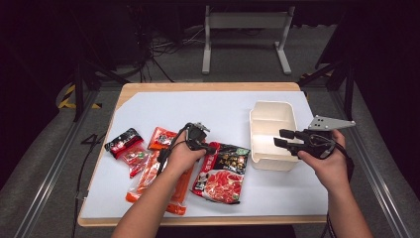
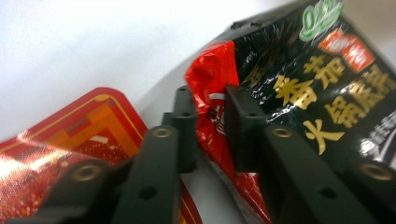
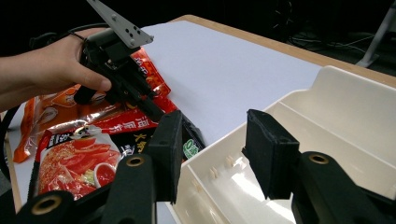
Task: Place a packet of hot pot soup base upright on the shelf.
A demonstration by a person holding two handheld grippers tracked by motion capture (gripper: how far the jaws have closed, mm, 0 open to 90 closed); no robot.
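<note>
White-covered tabletop [image 1: 198,106]; left gripper [image 2: 210,123] fingers pinch the black-red packet [image 1: 221,172] — right gripper [image 3: 212,149] fingers gape astride the cream box's [image 1: 267,119] wall.

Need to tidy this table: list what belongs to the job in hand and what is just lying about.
In the job:
- red and black sauce packet, pinched by left gripper
- cream divided box, right gripper straddling its wall

Lying about:
- orange packets
- small red packet
</note>
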